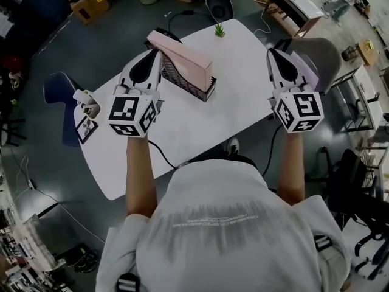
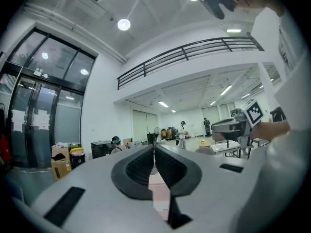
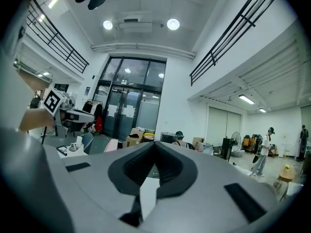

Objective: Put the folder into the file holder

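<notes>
I see my left gripper (image 1: pixel 153 55) and right gripper (image 1: pixel 273 53) with jaws pressed together on nothing, both held over the white rounded table (image 1: pixel 200 126). The pale pink flat folder (image 1: pixel 182 56) sits inside the black wire-mesh file holder (image 1: pixel 185 81), just beside the left gripper.

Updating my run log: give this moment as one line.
folder: leaning in file holder | left gripper: shut, empty | right gripper: shut, empty | table: plant at far edge
</notes>
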A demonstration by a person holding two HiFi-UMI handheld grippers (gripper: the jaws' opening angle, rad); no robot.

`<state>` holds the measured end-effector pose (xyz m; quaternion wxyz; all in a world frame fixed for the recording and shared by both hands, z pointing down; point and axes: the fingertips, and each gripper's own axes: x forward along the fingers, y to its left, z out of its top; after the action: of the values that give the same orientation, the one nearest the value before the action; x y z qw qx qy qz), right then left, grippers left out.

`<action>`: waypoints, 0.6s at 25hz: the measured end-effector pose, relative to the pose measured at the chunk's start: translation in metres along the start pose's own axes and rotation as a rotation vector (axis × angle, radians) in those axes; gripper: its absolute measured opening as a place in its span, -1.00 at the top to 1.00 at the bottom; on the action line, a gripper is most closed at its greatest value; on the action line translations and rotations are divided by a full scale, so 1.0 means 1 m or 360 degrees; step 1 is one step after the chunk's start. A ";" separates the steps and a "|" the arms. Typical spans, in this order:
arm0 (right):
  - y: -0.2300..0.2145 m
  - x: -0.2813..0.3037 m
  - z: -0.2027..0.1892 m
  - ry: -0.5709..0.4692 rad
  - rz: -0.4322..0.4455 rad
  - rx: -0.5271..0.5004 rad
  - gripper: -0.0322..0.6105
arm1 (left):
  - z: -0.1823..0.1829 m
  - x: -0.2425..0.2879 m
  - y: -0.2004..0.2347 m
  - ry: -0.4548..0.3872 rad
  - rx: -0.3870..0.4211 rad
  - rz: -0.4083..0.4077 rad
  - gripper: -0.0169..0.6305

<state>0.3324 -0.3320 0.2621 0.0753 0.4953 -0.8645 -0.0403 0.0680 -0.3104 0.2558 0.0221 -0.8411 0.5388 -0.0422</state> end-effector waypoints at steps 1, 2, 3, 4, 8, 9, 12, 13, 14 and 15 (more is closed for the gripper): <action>-0.001 -0.002 0.001 0.0000 -0.0008 -0.0007 0.82 | 0.002 0.001 -0.002 -0.0003 0.0013 -0.0005 0.89; -0.002 -0.003 0.001 0.0000 -0.0016 -0.0014 0.82 | 0.004 0.001 -0.003 -0.0007 0.0023 -0.0008 0.89; -0.003 -0.005 0.002 0.0000 -0.0024 -0.0020 0.82 | 0.005 0.002 -0.005 -0.0012 0.0031 -0.0010 0.89; -0.003 -0.005 0.003 0.0001 -0.0028 -0.0025 0.82 | 0.007 0.002 -0.005 -0.0015 0.0038 -0.0009 0.88; -0.003 -0.003 0.003 0.0006 -0.0014 -0.0030 0.82 | 0.008 0.005 -0.007 -0.0009 0.0059 -0.0002 0.89; -0.003 -0.003 0.003 0.0009 -0.0011 -0.0030 0.82 | 0.008 0.005 -0.008 -0.0004 0.0061 -0.0001 0.89; -0.001 0.000 0.001 0.0014 -0.0003 -0.0040 0.82 | 0.006 0.004 -0.007 0.0010 0.0066 0.0003 0.88; 0.000 0.001 0.002 0.0012 0.0001 -0.0042 0.82 | 0.005 0.004 -0.006 0.0014 0.0067 0.0006 0.88; 0.000 0.002 0.002 0.0009 0.0005 -0.0043 0.82 | 0.004 0.003 -0.006 0.0018 0.0068 0.0009 0.88; 0.000 0.003 0.003 0.0006 0.0007 -0.0043 0.82 | 0.004 0.003 -0.005 0.0020 0.0067 0.0012 0.89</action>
<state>0.3303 -0.3341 0.2595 0.0837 0.4923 -0.8649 -0.0509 0.0744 -0.3112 0.2522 0.0367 -0.8381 0.5410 -0.0587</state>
